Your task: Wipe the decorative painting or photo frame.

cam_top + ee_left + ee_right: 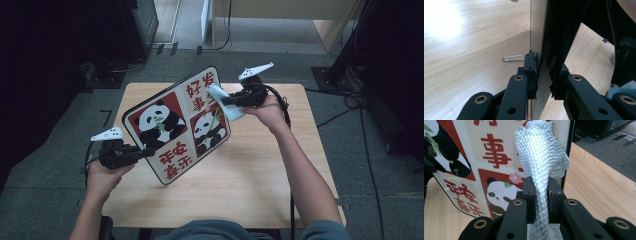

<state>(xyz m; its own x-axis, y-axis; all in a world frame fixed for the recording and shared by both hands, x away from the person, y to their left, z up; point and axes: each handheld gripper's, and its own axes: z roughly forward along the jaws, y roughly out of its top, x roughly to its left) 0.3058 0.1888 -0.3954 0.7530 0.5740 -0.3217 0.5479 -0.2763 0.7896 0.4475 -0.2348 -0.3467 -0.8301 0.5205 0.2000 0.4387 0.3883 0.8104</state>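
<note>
A square board printed with pandas and red characters is tilted up above the wooden table. My left gripper is shut on its lower left edge; in the left gripper view the pads press on the thin board from both sides. My right gripper is shut on a silvery quilted cloth, which lies against the board's upper right face. In the high view the cloth looks pale blue. The right gripper pinches the cloth at its middle.
A thin wire loop sticks out beside the board near the left pads. Bare tabletop lies to the right of the board. Cables run over the grey floor beyond the table, with dark furniture at the left.
</note>
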